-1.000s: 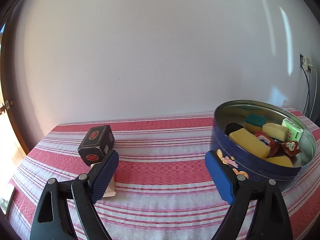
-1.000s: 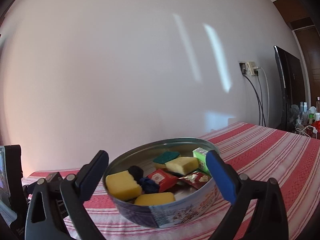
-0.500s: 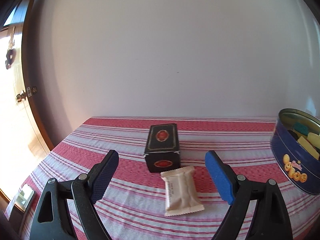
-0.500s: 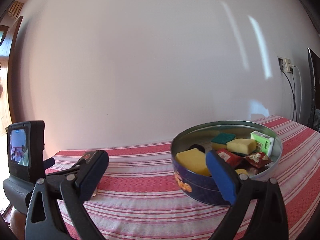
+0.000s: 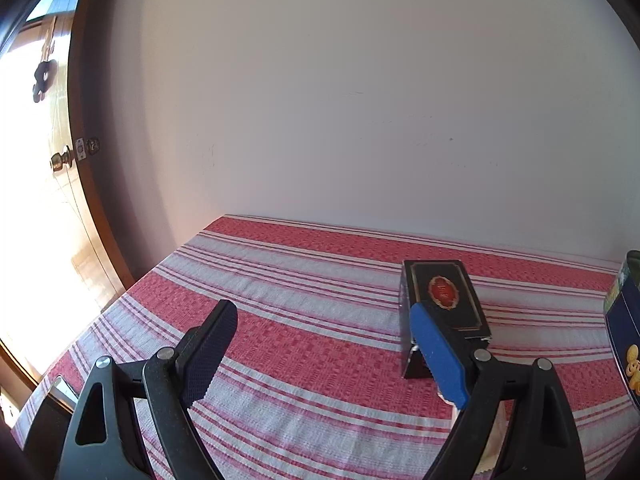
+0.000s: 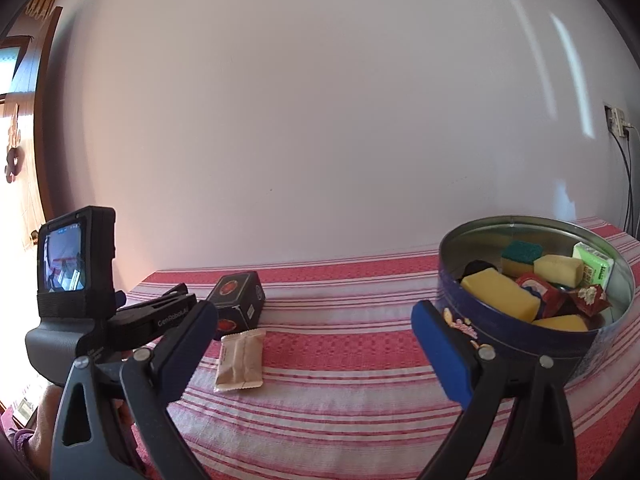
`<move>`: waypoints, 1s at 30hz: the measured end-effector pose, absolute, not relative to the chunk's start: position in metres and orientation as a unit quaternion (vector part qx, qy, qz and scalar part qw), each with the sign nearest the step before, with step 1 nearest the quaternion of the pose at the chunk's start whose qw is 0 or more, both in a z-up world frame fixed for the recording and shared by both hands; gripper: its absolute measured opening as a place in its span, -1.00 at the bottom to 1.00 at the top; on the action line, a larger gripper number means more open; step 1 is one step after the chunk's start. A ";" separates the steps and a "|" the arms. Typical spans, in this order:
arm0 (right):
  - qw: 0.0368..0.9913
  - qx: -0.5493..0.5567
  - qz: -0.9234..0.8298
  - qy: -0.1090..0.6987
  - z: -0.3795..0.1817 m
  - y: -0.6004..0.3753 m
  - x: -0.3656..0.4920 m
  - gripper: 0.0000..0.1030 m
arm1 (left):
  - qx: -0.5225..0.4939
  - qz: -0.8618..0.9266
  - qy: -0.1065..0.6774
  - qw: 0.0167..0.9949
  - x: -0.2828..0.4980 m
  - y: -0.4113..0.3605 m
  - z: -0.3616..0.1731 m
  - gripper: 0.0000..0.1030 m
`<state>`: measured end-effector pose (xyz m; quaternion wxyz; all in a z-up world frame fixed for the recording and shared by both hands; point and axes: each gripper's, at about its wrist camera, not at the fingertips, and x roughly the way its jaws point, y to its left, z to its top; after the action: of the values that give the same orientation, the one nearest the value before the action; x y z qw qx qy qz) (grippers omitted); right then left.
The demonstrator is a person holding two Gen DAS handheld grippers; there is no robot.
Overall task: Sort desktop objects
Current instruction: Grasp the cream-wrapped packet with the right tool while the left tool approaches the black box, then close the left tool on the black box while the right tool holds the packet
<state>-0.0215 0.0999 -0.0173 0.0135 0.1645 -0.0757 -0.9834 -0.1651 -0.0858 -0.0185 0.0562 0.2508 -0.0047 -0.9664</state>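
Two things are left outside the round tin [image 6: 520,344] on the striped surface [image 5: 304,344]: a black box [image 6: 240,300] with red medallions, and a beige sealed packet [image 6: 240,360] that lies flat just in front of it, very near or perhaps touching; both are well apart from the tin, which stands to the right and already holds yellow sponges, wrappers and a small green carton.

The box looks like stiff cardboard, light and with flat sides; I judge it is best taken across its two long sides, near the middle, where the pads meet it squarely. The packet seems thin, soft and a little slippery; it would crumple under a strong squeeze, so it is better to pinch it across its narrow width, low against the cloth.

The left claw [image 5: 324,356] is spread wide and holds nothing; its blue pad covers the near corner of the box, and the packet is almost hidden under it. The right claw [image 6: 316,344] is wide too and empty, hanging between the packet and the tin.

Compared with half a second ago, the left view has turned to the left: the box and packet, then centred between the fingers, are now at the right finger, and the tin shows only as a sliver at the right edge; the right view has also swung left, so the box and packet have come into sight.
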 end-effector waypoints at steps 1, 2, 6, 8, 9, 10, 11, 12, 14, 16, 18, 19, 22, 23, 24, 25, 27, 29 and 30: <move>0.017 0.168 -0.983 -0.073 -0.018 0.095 -0.024 0.92 | 0.252 -0.966 -0.004 0.061 -0.168 -0.089 -0.019 0.74; 0.021 0.171 -0.982 -0.071 -0.019 0.091 -0.027 0.92 | 0.253 -0.965 -0.003 0.064 -0.171 -0.093 -0.019 0.74; 0.036 0.199 -0.977 -0.063 -0.023 0.078 -0.042 0.85 | 0.253 -0.965 -0.012 0.071 -0.184 -0.105 -0.020 0.74; 0.043 0.218 -0.973 -0.061 -0.026 0.074 -0.050 0.78 | 0.253 -0.964 -0.017 0.079 -0.189 -0.112 -0.021 0.74; 0.045 0.228 -0.971 -0.061 -0.028 0.072 -0.054 0.72 | 0.254 -0.963 -0.017 0.084 -0.192 -0.115 -0.021 0.74; 0.047 0.238 -0.968 -0.061 -0.030 0.070 -0.059 0.66 | 0.256 -0.962 -0.015 0.091 -0.193 -0.119 -0.021 0.74; 0.049 0.249 -0.965 -0.062 -0.032 0.068 -0.064 0.64 | 0.258 -0.961 -0.011 0.096 -0.195 -0.123 -0.022 0.74; 0.052 0.260 -0.962 -0.064 -0.035 0.066 -0.070 0.60 | 0.260 -0.960 -0.006 0.100 -0.193 -0.125 -0.021 0.74; 0.060 0.282 -0.955 -0.066 -0.041 0.058 -0.080 0.58 | 0.264 -0.959 0.000 0.099 -0.195 -0.128 -0.021 0.74; 0.066 0.306 -0.947 -0.064 -0.047 0.051 -0.093 0.56 | 0.265 -0.959 -0.002 0.097 -0.195 -0.128 -0.021 0.74; 0.073 0.331 -0.939 -0.060 -0.053 0.043 -0.103 0.46 | 0.267 -0.959 -0.002 0.094 -0.195 -0.128 -0.021 0.74; 0.075 0.341 -0.935 -0.058 -0.056 0.040 -0.107 0.42 | 0.268 -0.959 -0.002 0.093 -0.196 -0.129 -0.021 0.74; 0.074 0.377 -0.922 -0.043 -0.066 0.029 -0.122 0.32 | 0.272 -0.958 0.000 0.092 -0.197 -0.130 -0.020 0.75; 0.069 0.390 -0.918 -0.039 -0.069 0.022 -0.123 0.30 | 0.272 -0.958 0.001 0.092 -0.196 -0.129 -0.020 0.74; 0.067 0.403 -0.912 -0.035 -0.074 0.019 -0.126 0.29 | 0.272 -0.958 0.002 0.094 -0.197 -0.132 -0.020 0.75; 0.066 0.415 -0.907 -0.033 -0.077 0.016 -0.130 0.24 | 0.272 -0.958 0.003 0.094 -0.197 -0.133 -0.020 0.75; 0.064 0.431 -0.900 -0.031 -0.082 0.014 -0.134 0.08 | 0.271 -0.958 0.002 0.095 -0.196 -0.133 -0.020 0.75; 0.065 0.426 -0.902 -0.023 -0.081 0.010 -0.134 -0.08 | 0.270 -0.958 0.002 0.095 -0.195 -0.132 -0.019 0.75; 0.063 0.427 -0.902 -0.016 -0.082 0.008 -0.134 -0.13 | 0.269 -0.958 0.001 0.095 -0.194 -0.132 -0.019 0.75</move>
<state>-0.1336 0.0076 -0.0820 0.0633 0.4269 -0.0157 -0.9019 -0.1942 -0.1317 -0.0193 0.0954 0.2687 0.0013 -0.9585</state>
